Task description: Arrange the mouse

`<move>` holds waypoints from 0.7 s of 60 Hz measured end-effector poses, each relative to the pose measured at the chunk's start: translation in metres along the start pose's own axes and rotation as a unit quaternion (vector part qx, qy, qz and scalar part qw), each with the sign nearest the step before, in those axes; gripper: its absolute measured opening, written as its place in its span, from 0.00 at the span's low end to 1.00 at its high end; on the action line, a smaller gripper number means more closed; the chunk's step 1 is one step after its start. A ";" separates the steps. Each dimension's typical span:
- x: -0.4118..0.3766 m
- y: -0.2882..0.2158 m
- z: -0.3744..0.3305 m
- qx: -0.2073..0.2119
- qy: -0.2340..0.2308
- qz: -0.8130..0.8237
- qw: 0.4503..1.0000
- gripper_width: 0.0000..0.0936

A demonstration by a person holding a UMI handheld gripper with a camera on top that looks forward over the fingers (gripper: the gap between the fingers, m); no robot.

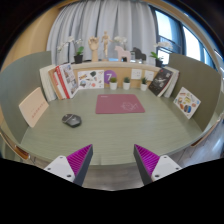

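A dark grey mouse [71, 120] lies on the grey-green tabletop [110, 140], left of a dark red mouse mat [120, 104]. Both are well beyond my fingers. The mouse is off the mat, a short way from its left edge. My gripper [113, 163] is open and empty, its two fingers [75, 160] with magenta pads spread wide over the near part of the table, nothing between them.
Books and cards [58, 82] lean along the left and back walls, more picture cards [186, 101] at the right. Small potted plants [124, 49] and wooden figures [94, 47] stand on the back ledge before a curtained window.
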State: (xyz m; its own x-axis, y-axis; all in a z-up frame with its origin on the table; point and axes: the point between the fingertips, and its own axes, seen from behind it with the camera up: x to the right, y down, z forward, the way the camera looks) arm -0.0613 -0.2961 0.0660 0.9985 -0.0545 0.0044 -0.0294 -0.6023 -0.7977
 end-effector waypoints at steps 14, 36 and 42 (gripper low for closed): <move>-0.121 0.004 0.066 -0.039 -0.063 -0.026 0.997 0.90; -0.172 -0.030 0.164 -0.078 -0.047 -0.056 0.994 0.90; -0.177 -0.042 0.181 -0.086 -0.043 -0.068 0.993 0.90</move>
State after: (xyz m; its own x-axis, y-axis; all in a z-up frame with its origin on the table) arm -0.2287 -0.1167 -0.0103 0.9938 0.1007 0.0469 0.1058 -0.7275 -0.6779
